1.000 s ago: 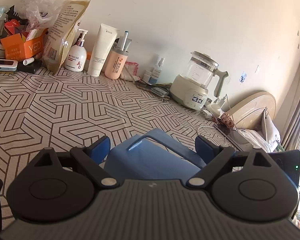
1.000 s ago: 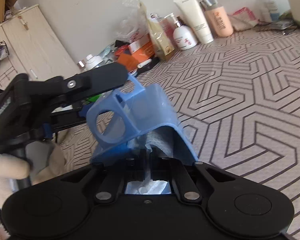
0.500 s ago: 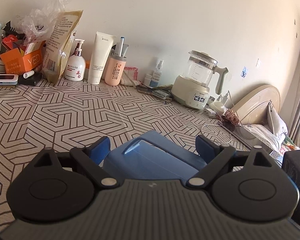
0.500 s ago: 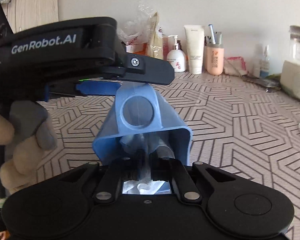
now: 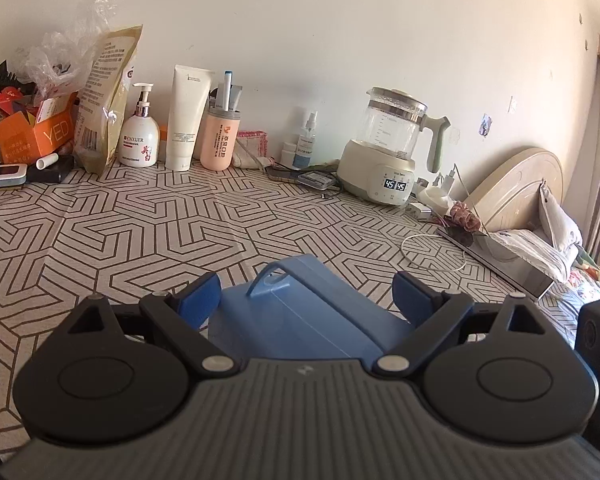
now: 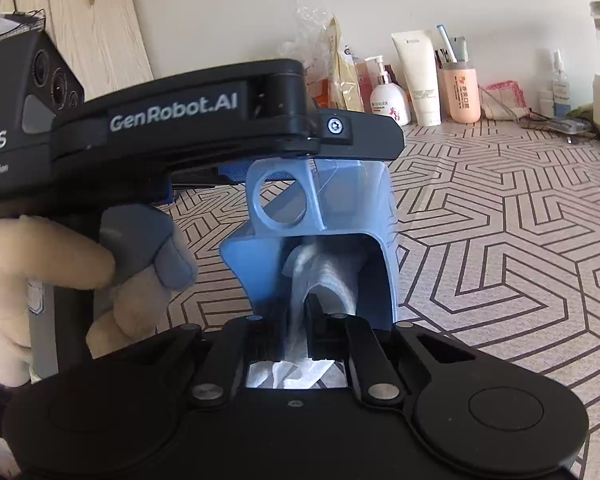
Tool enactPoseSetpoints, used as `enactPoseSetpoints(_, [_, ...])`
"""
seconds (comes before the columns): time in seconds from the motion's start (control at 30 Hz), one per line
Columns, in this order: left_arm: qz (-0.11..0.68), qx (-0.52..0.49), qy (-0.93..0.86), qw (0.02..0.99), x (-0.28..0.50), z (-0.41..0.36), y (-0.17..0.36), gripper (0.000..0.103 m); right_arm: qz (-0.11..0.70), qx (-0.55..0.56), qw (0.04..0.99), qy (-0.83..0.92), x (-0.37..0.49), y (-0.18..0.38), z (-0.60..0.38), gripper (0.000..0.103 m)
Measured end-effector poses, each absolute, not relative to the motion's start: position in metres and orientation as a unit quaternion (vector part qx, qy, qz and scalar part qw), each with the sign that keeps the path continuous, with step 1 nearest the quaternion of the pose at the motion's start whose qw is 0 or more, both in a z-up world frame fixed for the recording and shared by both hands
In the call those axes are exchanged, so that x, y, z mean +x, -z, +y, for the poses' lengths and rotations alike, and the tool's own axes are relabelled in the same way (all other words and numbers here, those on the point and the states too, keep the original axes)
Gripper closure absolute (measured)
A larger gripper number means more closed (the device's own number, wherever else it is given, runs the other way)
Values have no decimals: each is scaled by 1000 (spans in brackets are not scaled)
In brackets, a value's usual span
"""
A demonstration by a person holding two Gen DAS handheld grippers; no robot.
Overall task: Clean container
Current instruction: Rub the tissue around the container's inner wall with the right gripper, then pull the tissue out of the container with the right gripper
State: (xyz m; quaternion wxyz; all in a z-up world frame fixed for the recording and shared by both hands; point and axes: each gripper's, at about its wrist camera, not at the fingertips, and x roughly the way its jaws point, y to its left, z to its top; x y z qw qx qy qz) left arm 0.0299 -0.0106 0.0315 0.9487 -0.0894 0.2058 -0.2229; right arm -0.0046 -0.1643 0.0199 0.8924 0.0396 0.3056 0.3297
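The blue plastic container point(image 5: 300, 320) sits between the wide-set fingers of the left gripper point(image 5: 306, 300), whose blue pads flank its sides; it lies tipped over above the tabletop, its long axis running away from the left wrist camera toward the wall. In the right wrist view its open mouth point(image 6: 332, 248) faces the right gripper point(image 6: 296, 332), and a side tab with a round hole points up under the left gripper's finger. The right gripper's narrow jaws are opening, with a white tissue point(image 6: 296, 372) between them reaching into the mouth; whether the pads still press on it is hard to tell. A gloved hand point(image 6: 80, 280) holds the left gripper's handle, which reads "GenRobot.AI". The table point(image 5: 140, 232) wears a cloth of brown geometric lines on beige. Against the pale wall stand an orange box point(image 5: 32, 136) marked "YED", a white pump bottle point(image 5: 139, 140), a white tube point(image 5: 186, 116), a peach cup point(image 5: 219, 140) and a glass kettle point(image 5: 388, 148) whose display shows "45 45". A wooden cabinet point(image 6: 80, 28) stands at the far left.
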Motion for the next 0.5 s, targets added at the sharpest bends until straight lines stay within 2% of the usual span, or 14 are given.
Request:
enactPoseSetpoints(0.1, [210, -89, 227, 947, 31, -9, -32, 9, 291, -37, 921, -257, -15, -26, -149, 93])
enactPoseSetpoints(0.13, [209, -89, 228, 947, 31, -9, -32, 10, 278, -80, 932, -219, -20, -27, -142, 100])
enactPoseSetpoints(0.17, [209, -90, 228, 947, 31, -9, -32, 10, 269, -108, 936, -199, -25, -27, -136, 99])
enactPoseSetpoints(0.3, [207, -90, 233, 946, 30, -12, -30, 10, 258, -109, 941, -189, -34, -22, -131, 92])
enactPoseSetpoints(0.5, [212, -89, 234, 945, 31, -14, -30, 10, 288, -59, 920, -261, -20, -27, -144, 85])
